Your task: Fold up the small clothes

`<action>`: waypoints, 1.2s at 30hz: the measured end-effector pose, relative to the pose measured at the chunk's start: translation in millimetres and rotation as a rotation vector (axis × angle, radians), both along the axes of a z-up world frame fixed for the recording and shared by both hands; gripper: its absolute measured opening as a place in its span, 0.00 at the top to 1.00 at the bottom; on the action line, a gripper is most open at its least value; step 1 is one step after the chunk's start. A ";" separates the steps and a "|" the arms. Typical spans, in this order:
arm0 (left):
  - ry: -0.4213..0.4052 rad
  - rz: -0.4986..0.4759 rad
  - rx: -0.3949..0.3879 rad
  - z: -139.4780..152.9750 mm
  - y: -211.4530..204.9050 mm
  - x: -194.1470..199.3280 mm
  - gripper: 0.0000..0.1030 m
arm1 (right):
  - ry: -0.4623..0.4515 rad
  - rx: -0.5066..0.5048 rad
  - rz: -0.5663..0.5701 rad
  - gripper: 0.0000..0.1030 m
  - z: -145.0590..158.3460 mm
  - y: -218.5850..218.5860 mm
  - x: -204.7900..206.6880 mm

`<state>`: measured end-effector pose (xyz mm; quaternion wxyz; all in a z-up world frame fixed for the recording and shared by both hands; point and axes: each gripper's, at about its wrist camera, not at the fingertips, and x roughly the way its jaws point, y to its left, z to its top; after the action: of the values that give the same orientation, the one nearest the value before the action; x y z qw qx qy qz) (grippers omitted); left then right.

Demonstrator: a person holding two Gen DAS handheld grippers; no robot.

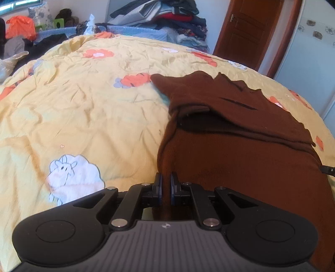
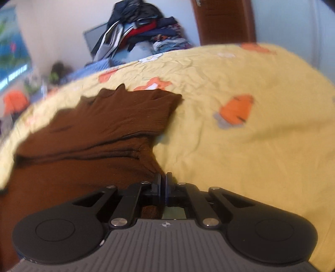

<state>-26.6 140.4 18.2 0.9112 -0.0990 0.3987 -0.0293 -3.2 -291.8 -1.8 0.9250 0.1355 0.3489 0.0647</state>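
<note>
A brown knitted garment (image 1: 240,134) lies partly folded on the yellow patterned bedspread (image 1: 83,108). In the left wrist view my left gripper (image 1: 166,180) is shut on the garment's near left edge, with brown cloth pinched between the blue pads. In the right wrist view the same brown garment (image 2: 100,125) spreads to the left, and my right gripper (image 2: 163,177) is shut on its near right corner. A folded upper layer with a ribbed hem rests across the far part of the garment. A small black part of the other gripper (image 1: 328,170) shows at the right edge.
A heap of clothes (image 1: 167,18) is stacked beyond the bed (image 2: 230,136). A brown wooden door (image 1: 251,29) stands at the back right. An orange bag (image 1: 21,27) and other clutter sit at the far left.
</note>
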 end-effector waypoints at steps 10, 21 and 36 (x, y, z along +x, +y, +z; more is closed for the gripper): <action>0.074 -0.030 -0.202 1.3 -20.6 -85.5 0.25 | 0.112 0.183 0.105 0.18 1.6 5.2 -89.1; 0.128 -0.062 0.034 12.1 -2.3 -113.7 0.88 | 0.127 0.095 0.088 0.81 -1.3 -8.1 -125.4; 0.190 -0.023 -0.445 -4.9 16.9 -149.6 0.47 | 0.288 0.599 0.190 0.25 -20.3 -18.5 -180.4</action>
<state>-176.2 157.4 13.3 0.8250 -0.2952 0.4674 -0.1176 -183.5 -310.3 -22.1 0.7754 0.3756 0.4524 0.2305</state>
